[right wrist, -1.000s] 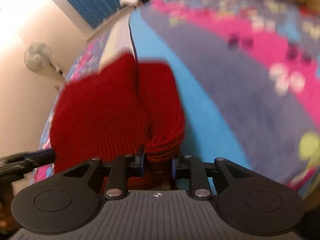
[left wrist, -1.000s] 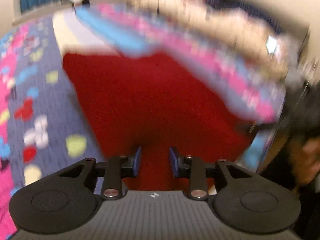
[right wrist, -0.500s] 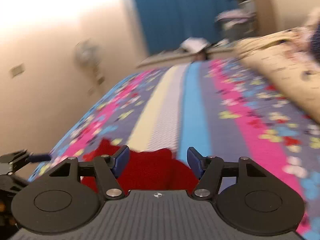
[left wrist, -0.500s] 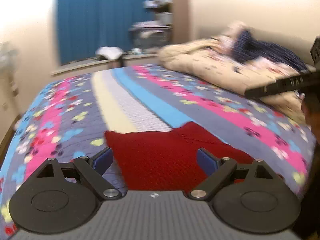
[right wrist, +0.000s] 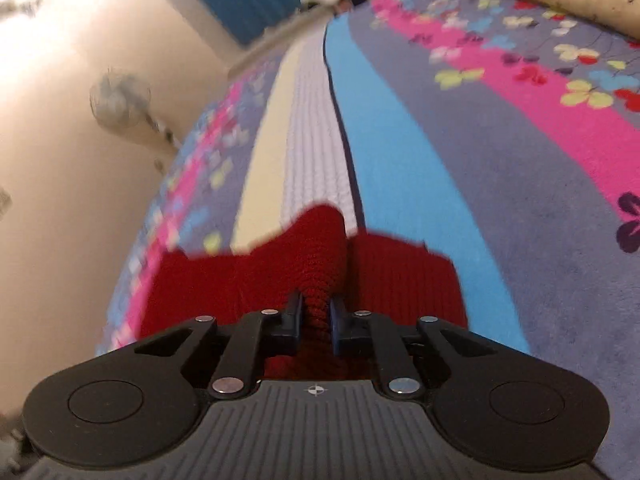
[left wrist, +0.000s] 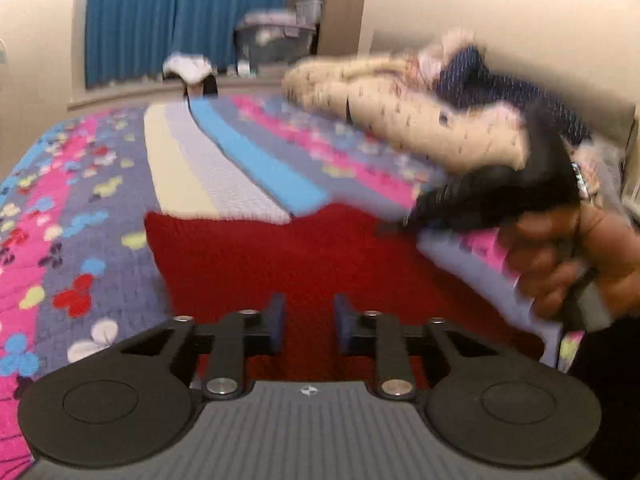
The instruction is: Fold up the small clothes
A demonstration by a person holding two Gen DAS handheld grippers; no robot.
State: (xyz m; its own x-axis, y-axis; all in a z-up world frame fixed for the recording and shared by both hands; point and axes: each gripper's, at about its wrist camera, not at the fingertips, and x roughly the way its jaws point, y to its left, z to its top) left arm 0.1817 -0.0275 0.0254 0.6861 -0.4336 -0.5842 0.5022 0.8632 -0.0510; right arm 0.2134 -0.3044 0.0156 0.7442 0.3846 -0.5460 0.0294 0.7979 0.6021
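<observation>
Right wrist view: right gripper (right wrist: 315, 316) jaws just closed, pinching red knit garment (right wrist: 320, 248) on striped bedspread (right wrist: 400, 160); left gripper (left wrist: 309, 322) narrowed, empty; next fold likely.

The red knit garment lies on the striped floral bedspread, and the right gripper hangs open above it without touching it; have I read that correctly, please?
Not quite. The red knit garment does lie on the striped floral bedspread, but the right gripper is not open above it: its jaws have just been closing and now pinch a raised fold of the knit between the pads, as the right wrist view shows.
</observation>
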